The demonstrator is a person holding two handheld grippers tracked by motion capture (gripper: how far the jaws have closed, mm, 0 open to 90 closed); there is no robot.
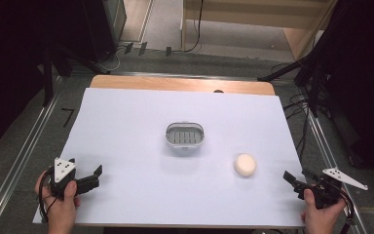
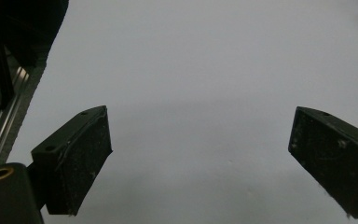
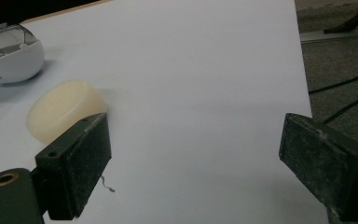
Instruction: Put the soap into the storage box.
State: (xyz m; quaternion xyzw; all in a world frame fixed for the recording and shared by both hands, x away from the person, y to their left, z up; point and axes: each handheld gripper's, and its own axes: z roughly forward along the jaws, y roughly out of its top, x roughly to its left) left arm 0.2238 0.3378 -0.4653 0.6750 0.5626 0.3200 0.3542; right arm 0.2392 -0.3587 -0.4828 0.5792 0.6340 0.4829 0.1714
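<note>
A white soap dish (image 1: 184, 135) with a slotted grey inside sits in the middle of the white sheet; its side shows in the right gripper view (image 3: 10, 54). A cream oval soap bar (image 1: 245, 165) lies to its right, also seen as the soap bar (image 3: 64, 110) just beyond my right gripper's left jaw. My left gripper (image 1: 95, 176) rests near the front left corner, open with nothing between its jaws (image 2: 200, 163). My right gripper (image 1: 292, 181) is at the front right edge, open and empty (image 3: 196, 158), apart from the soap.
The white sheet (image 1: 141, 112) covers a wooden table (image 1: 182, 84). Metal rails (image 1: 19, 161) run along both sides on grey carpet. Black stands and cables (image 1: 302, 105) crowd the right side and back corners.
</note>
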